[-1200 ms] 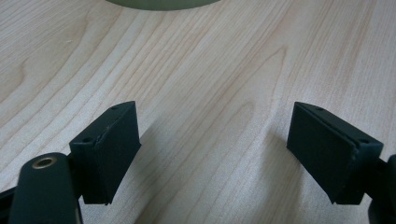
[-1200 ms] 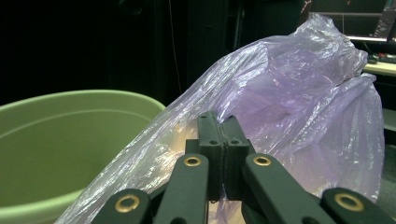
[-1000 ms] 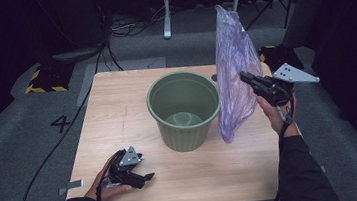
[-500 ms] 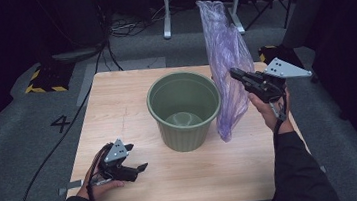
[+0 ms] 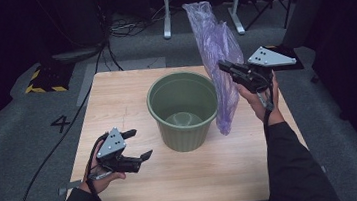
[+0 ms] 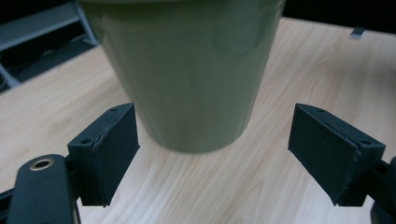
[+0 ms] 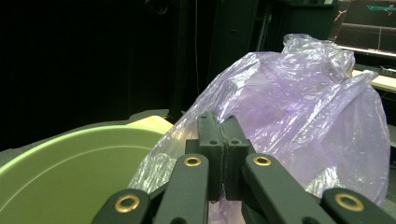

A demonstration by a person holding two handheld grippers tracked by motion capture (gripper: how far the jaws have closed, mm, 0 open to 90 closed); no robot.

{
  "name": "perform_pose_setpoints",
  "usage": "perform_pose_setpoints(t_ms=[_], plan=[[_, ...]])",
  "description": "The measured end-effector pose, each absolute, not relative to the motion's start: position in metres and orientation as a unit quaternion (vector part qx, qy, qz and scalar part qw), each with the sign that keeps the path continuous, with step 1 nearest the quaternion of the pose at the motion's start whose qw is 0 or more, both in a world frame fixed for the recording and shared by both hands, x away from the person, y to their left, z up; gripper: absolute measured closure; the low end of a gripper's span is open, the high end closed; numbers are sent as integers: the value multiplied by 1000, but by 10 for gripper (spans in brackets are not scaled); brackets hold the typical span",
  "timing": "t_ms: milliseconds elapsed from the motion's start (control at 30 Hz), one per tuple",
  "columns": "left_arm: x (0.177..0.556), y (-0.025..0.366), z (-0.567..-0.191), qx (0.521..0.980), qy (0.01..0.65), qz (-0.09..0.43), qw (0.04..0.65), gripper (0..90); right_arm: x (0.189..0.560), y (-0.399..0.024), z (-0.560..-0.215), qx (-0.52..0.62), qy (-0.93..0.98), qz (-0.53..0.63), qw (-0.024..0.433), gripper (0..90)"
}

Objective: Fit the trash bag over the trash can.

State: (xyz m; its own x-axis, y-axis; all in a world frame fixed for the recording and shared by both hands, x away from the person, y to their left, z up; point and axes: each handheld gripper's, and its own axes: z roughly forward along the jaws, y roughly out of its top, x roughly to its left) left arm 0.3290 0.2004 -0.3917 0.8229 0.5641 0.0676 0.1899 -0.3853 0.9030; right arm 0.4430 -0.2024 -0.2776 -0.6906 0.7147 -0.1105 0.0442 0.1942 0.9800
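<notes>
Wooden table (image 5: 116,102), central green bucket (image 5: 183,111)

This looks like a recording studio or lab set up for filming, not a home. A small wooden table (image 5: 131,98) stands alone in the middle of the frame on grey carpet (image 5: 25,146), with the surroundings kept dark and black-draped. A number 4 (image 5: 61,124) is marked on the floor at centre left. Yellow-and-black hazard tape (image 5: 43,87) edges a dark base at upper left. Black cables (image 5: 123,28) lie loose across the floor at the top, beside the legs of a white metal stand (image 5: 201,2). At the upper right of the right gripper view, lit screens (image 7: 373,18) glow in the dark.
</notes>
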Motion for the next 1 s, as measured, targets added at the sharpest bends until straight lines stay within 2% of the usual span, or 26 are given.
perform_pose_setpoints(t_ms=[167, 233, 300, 433, 600, 1000], plan=[[324, 193, -361, 801, 207, 187, 530, 156, 445, -196, -275, 263, 715, 580, 289, 900], [320, 188, -354, 785, 200, 226, 540, 169, 445, -194, -272, 260, 716, 581, 288, 900], [320, 181, -353, 787, 188, 238, 537, 185, 444, -190, -268, 254, 718, 580, 289, 900], [330, 169, -358, 809, 187, 205, 518, 174, 442, -186, -260, 246, 715, 589, 285, 900], [342, 161, -354, 812, 185, 188, 520, 164, 443, -179, -254, 238, 713, 596, 281, 900], [377, 157, -295, 794, 190, 179, 550, 162, 450, -162, -238, 225, 708, 610, 275, 900]])
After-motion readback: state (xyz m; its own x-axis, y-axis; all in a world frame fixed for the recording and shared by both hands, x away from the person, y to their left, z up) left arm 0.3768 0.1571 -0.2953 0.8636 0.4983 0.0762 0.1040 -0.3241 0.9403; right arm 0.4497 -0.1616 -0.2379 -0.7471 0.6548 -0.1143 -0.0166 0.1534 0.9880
